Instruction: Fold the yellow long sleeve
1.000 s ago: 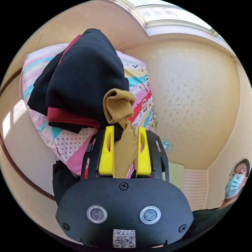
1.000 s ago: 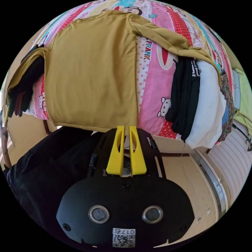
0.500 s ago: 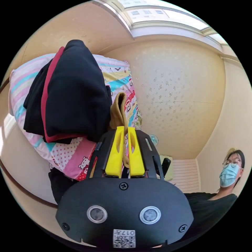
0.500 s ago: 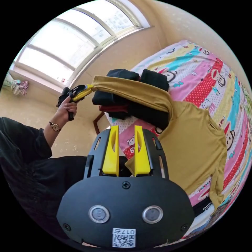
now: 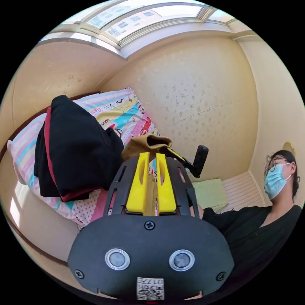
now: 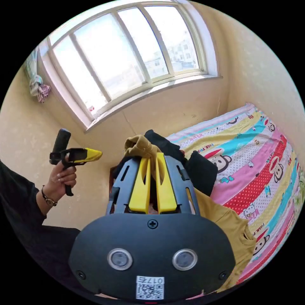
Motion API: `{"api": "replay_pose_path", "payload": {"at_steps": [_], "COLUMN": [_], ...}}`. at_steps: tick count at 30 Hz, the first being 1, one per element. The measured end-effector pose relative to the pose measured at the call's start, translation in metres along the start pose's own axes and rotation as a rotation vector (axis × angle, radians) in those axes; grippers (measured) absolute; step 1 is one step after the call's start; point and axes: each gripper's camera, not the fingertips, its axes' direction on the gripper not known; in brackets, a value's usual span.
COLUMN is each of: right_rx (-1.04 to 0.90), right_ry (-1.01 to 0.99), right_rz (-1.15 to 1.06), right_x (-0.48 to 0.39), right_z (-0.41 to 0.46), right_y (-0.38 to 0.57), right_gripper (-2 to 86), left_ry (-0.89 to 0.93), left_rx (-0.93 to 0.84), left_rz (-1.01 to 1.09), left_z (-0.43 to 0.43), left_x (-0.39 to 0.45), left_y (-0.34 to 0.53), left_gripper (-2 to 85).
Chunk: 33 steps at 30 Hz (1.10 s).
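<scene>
the left gripper point(image 5: 149, 154) is pinching the mustard-yellow long-sleeve shirt point(image 6: 227, 224) lying near the colourful cartoon bedsheet's point(image 6: 254, 152) edge; the right gripper point(image 6: 152, 154) seems to be clamping its bunched cuff. the sleeve may be snagging the pile of dark folded clothes point(image 5: 74, 152), toppling it.

You can make out "PAUL FRANK" printed along the stripes of the bedsheet point(image 6: 254, 149), and each gripper body carries a small QR sticker point(image 6: 150, 287) whose characters stay too small to trust.
</scene>
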Motion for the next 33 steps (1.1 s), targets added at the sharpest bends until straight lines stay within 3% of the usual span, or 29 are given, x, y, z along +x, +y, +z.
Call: {"api": "replay_pose_path", "payload": {"at_steps": [3, 8, 10, 12, 13, 15, 18, 22, 28, 30, 33], "right_rx": [0.264, 0.384, 0.351, 0.166, 0.126, 0.001, 0.173, 0.188, 0.195, 0.139, 0.139], "right_ry": [-0.002, 0.206, 0.323, 0.469, 0.461, 0.261, 0.085, 0.064, 0.393, 0.646, 0.760], "right_rz": [0.167, 0.467, 0.589, 0.803, 0.880, 1.065, 1.078, 1.112, 1.158, 1.255, 1.473], "right_x": [0.076, 0.187, 0.224, 0.276, 0.291, 0.333, 0.336, 0.320, 0.266, 0.260, 0.274], "right_z": [-0.090, -0.174, -0.183, -0.172, -0.168, -0.154, -0.182, -0.223, -0.361, -0.424, -0.482], "right_y": [0.056, 0.192, 0.251, 0.327, 0.347, 0.410, 0.450, 0.467, 0.475, 0.486, 0.527], "right_gripper": [3.1, 3.1, 3.1, 3.3, 3.4, 4.1, 5.4, 7.4, 8.5, 9.3, 10.2], "left_ry": [-0.009, 0.012, 0.045, 0.060, 0.058, 0.048, -0.002, 0.030, 0.077, 0.079, 0.061], "left_rx": [-0.204, -0.404, -0.454, -0.536, -0.560, -0.646, -0.721, -0.741, -0.786, -0.831, -0.858], "left_rz": [0.014, -0.039, -0.087, -0.125, -0.129, -0.120, -0.096, -0.126, -0.103, -0.077, -0.056], "left_z": [0.049, 0.130, 0.160, 0.198, 0.208, 0.239, 0.267, 0.297, 0.356, 0.376, 0.395], "left_x": [0.001, -0.001, -0.005, -0.006, -0.005, 0.000, 0.009, 0.018, 0.047, 0.057, 0.063], "left_y": [0.021, 0.075, 0.096, 0.122, 0.128, 0.146, 0.161, 0.169, 0.174, 0.178, 0.184], "left_gripper": [4.9, 4.9, 4.8, 4.8, 4.7, 4.7, 4.4, 4.1, 3.8, 3.8, 3.7]}}
